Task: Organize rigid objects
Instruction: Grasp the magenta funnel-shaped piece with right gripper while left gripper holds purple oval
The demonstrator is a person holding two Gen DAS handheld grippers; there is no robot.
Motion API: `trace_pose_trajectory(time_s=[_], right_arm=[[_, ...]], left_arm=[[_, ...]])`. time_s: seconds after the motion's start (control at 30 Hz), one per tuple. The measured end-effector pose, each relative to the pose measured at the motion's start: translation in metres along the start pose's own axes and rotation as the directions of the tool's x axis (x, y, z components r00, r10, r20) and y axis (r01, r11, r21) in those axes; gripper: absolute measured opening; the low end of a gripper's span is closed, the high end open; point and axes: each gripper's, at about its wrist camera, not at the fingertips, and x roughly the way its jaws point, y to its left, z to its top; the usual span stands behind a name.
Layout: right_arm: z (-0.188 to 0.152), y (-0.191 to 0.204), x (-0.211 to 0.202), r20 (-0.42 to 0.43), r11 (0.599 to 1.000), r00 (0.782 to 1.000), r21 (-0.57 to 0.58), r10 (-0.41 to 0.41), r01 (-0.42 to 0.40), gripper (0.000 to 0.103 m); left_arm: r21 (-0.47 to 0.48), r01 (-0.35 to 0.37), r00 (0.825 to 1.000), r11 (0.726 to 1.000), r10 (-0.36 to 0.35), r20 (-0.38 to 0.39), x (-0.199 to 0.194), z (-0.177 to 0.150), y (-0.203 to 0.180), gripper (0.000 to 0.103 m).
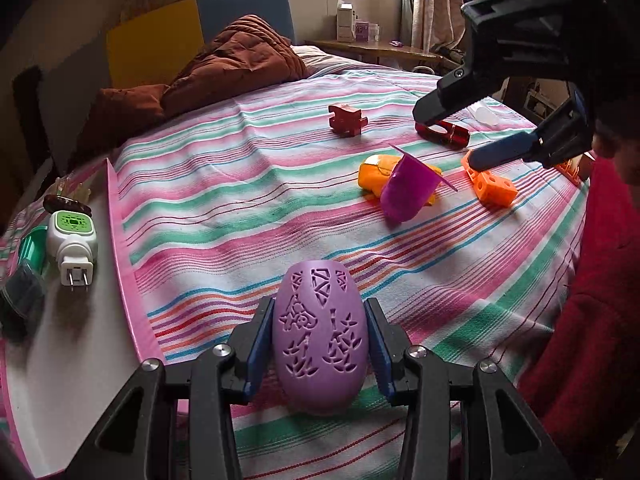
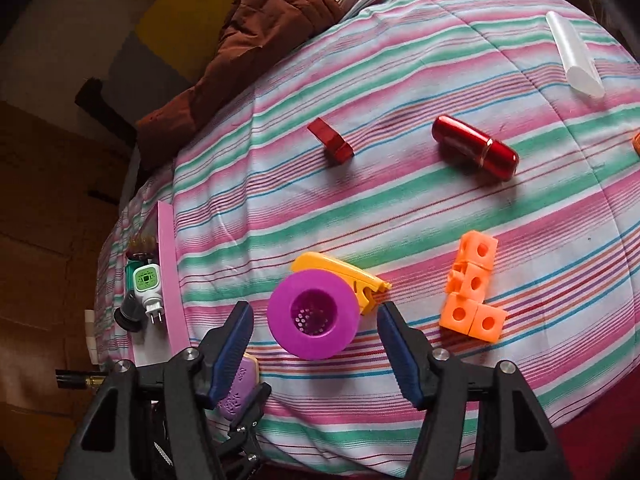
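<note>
My left gripper [image 1: 320,344] is shut on a lilac egg-shaped shell [image 1: 320,340] with cut-out patterns and holds it just above the striped bedspread. The egg also peeks out at the lower left of the right wrist view [image 2: 240,388]. My right gripper [image 2: 316,340] is open, its fingertips on either side of a purple cup [image 2: 313,316] that lies tipped against a yellow piece [image 2: 340,272]; the pads do not press on it. In the left wrist view the right gripper [image 1: 452,138] hovers over the far right. Orange linked cubes [image 2: 472,292] lie to the cup's right.
A pink-rimmed tray [image 1: 120,248] at the left holds a white and green plug-in device [image 1: 72,240] and dark items. A red capsule case [image 2: 474,148], a red puzzle piece [image 2: 330,142] and a white tube [image 2: 574,56] lie farther back. A brown quilt [image 1: 240,56] is heaped behind; a red sleeve [image 1: 592,300] is at the right.
</note>
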Motion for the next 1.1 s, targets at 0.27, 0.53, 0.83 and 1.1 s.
trace_pose_trajectory(time_s=[0.27,0.53,0.83,1.1], right_arm=[[-0.018,0.006,0.013,-0.047,0.995,0.994,-0.015,0.102,-0.102,0.083],[-0.031,0.013,0.026,0.056,0.998,0.998,-0.050,-0.022,0.025,0.061],[0.003,0.016,0.031,0.150,0.997,0.986,-0.022,-0.076,0.080,0.033],[0.012,0.016,0.031,0.142,0.987,0.979,-0.052,-0.146,0.154,0.046]], left_arm=[[0.001,0.000,1.000,1.000,0.000,0.003,0.001,-0.003,0.002,0.045],[0.001,0.001,1.000,1.000,-0.001,0.004,0.001,-0.004,0.004,0.045],[-0.002,0.003,1.000,1.000,-0.003,0.003,0.001,-0.003,0.005,0.045],[-0.003,0.004,1.000,1.000,-0.004,0.005,0.002,-0.002,0.005,0.045]])
